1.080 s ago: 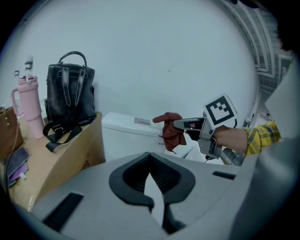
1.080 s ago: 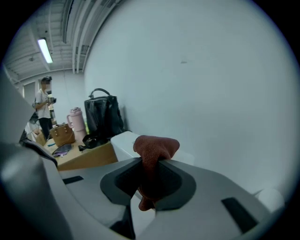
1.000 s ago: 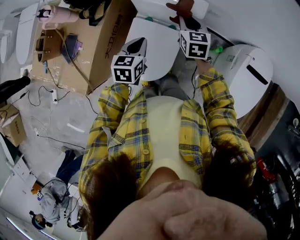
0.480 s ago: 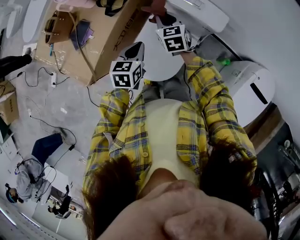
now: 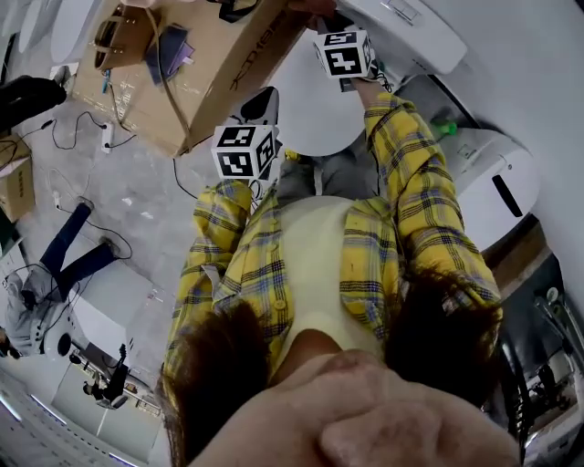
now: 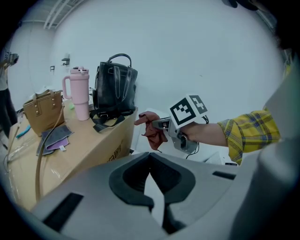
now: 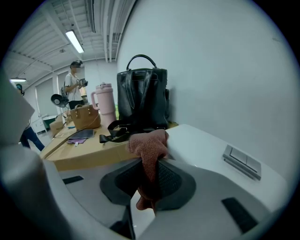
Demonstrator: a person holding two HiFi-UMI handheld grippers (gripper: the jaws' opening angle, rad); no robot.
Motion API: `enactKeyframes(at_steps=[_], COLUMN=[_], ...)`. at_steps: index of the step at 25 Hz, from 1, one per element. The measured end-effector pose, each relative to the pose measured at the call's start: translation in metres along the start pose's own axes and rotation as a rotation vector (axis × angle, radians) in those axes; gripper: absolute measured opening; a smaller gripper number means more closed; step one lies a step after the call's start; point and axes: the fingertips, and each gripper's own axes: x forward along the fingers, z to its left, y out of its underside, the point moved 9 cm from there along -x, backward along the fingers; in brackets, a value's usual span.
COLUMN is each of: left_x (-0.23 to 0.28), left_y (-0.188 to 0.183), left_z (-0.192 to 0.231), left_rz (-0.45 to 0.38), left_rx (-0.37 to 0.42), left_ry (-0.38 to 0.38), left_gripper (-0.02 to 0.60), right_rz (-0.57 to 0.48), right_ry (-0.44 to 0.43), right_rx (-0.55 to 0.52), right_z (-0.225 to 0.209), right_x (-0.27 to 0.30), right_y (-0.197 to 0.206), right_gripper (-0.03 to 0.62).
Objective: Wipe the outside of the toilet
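Note:
A white toilet stands below me, its closed lid [image 5: 310, 114] in front of its tank [image 5: 401, 32]. My right gripper [image 5: 321, 20] reaches over the tank, shut on a reddish-brown cloth [image 7: 149, 143]. The cloth rests at the left edge of the tank top [image 7: 211, 154], near the flush buttons [image 7: 241, 161]. In the left gripper view the right gripper [image 6: 161, 124] holds the cloth [image 6: 152, 130] out to the left. My left gripper [image 5: 263, 98] hangs over the lid's left side; its jaws [image 6: 150, 155] are shut with nothing between them.
A cardboard box [image 5: 196, 68] stands left of the toilet, carrying a black bag [image 6: 115, 86], a pink tumbler [image 6: 77, 93] and a tan handbag [image 6: 44, 107]. A second toilet [image 5: 493, 182] is at the right. Cables lie on the floor [image 5: 119, 182]. A person [image 7: 75, 82] stands far off.
My right gripper has carried the cloth up and leftward from the lid's far side onto the tank. The left gripper has barely moved.

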Motion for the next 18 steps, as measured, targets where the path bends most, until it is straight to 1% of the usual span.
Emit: enactKeyframes(at_steps=[6,18], left_x=[0.006,0.028], left_y=[0.0,-0.009], left_z=[-0.005,-0.039], left_rz=[0.011,0.027], left_rx=[0.02,0.118], left_ry=[0.035,0.155], left_gripper=[0.009,0.009], right_rz=[0.025,0.042], right_ry=[0.078,0.215], right_rx=[0.054,0.16], right_z=[-0.026,-0.067], right_x=[-0.014,-0.076], right_y=[0.022,0.07], right_gripper=[0.084,0.084])
